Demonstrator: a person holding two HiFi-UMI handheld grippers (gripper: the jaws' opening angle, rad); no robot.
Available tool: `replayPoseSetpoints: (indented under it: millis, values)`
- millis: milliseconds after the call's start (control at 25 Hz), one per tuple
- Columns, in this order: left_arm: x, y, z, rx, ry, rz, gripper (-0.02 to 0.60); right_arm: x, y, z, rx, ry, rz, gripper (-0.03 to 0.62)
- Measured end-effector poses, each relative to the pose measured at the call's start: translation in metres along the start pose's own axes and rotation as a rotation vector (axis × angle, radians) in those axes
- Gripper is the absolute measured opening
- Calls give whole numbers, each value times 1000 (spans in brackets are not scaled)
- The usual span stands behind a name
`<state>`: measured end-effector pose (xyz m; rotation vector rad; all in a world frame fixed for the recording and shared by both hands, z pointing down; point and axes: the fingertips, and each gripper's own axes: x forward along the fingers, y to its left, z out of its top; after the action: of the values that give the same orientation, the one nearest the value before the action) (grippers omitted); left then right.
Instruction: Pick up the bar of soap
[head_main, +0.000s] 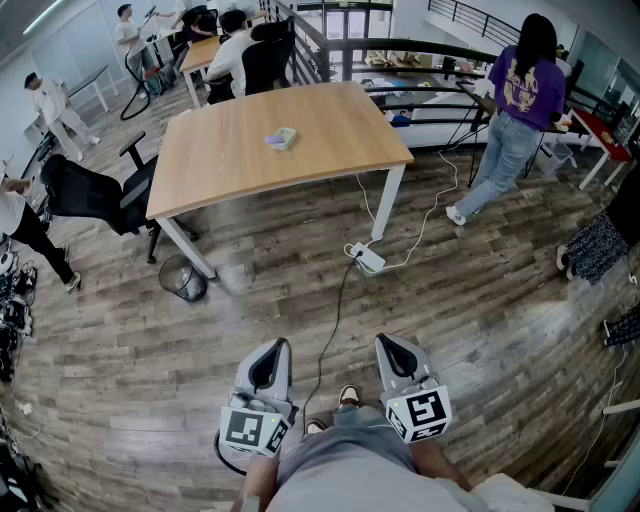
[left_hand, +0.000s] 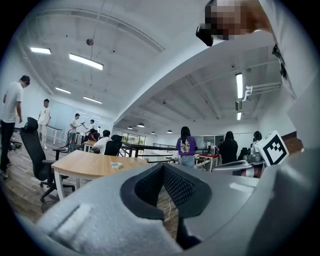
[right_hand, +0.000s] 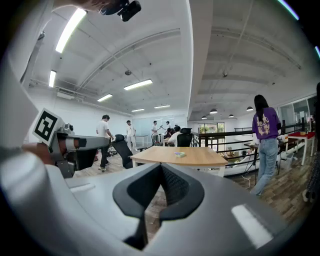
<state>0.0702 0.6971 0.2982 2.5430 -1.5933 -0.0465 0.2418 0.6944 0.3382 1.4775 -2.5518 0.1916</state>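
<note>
Bar of soap (head_main: 282, 138) lies small and pale near the middle of the wooden counter (head_main: 340, 115), nothing else on that top that I can make out. Black office chair (head_main: 90, 195) at the counter's left end, waste bin (head_main: 183, 278) under its near corner, power strip (head_main: 367, 258) with cables on the floor (head_main: 480, 300) by the right leg. Person in a purple top (head_main: 520, 100) stands off to the right, others further back.

Step, as I judge it: approach, not yet begun. Soap is well apart from both tongs, with open floor between. Next move calls for walking up to the counter, opening one tongs and lowering it over the bar.

Left tongs (head_main: 270, 352) and right tongs (head_main: 393, 347) are held side by side low in front of the person. Each one's own view shows pads pressed together, nothing between them, touching nothing.
</note>
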Motion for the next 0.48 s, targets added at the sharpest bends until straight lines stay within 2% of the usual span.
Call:
replayPoseSetpoints:
  millis: [480]
  values:
    - [56, -10, -4, 14, 15, -3, 2, 24, -50, -6, 21, 15, 8, 0]
